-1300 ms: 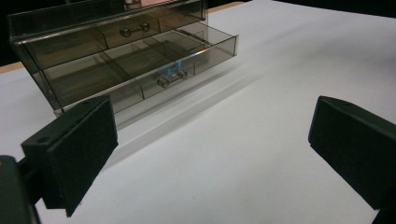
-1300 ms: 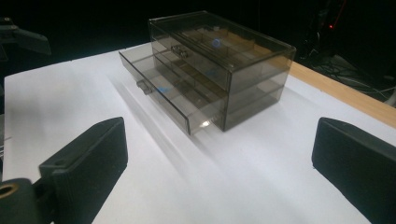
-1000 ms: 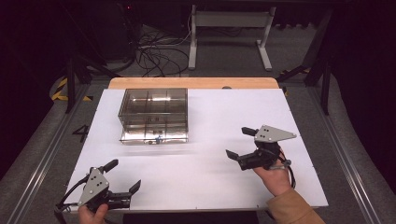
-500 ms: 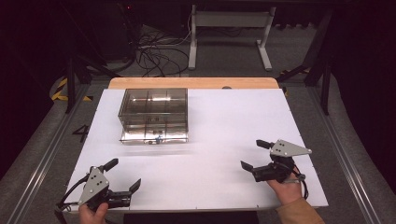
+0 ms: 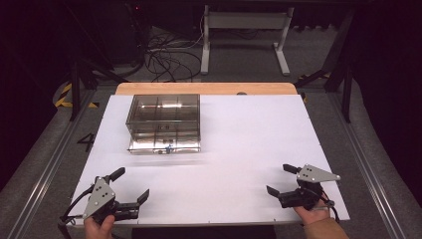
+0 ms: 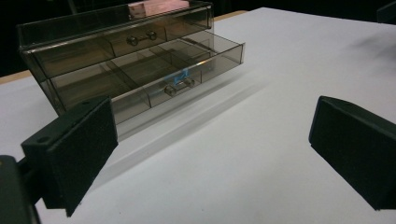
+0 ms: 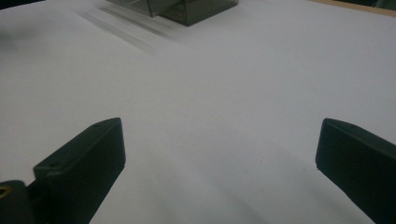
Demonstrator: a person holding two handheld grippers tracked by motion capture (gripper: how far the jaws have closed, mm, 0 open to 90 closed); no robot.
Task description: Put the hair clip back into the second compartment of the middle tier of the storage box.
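A smoke-tinted clear plastic organiser box with two shallow drawers point(image 5: 164, 123) stands on the white-topped counter point(image 5: 249, 139), toward its far left part. Its lower drawer point(image 6: 154, 79) is pulled out a little — the upper drawer point(image 6: 140, 39) sits flush — and each carries a small two-knobbed metal handle at its front. Dividers split the drawers into compartments; a pinkish item lies on top of the box at the back, too cut off to identify.

The left tool point(image 5: 130, 185) rests at the counter's near edge, on the near-left side of the box and well apart from it, jaws spread wide with nothing between them. In the left gripper view the box's front faces it.

The right tool point(image 5: 281, 180) sits near the counter's near-right corner, far from the box — its jaws also spread and empty over bare white surface.
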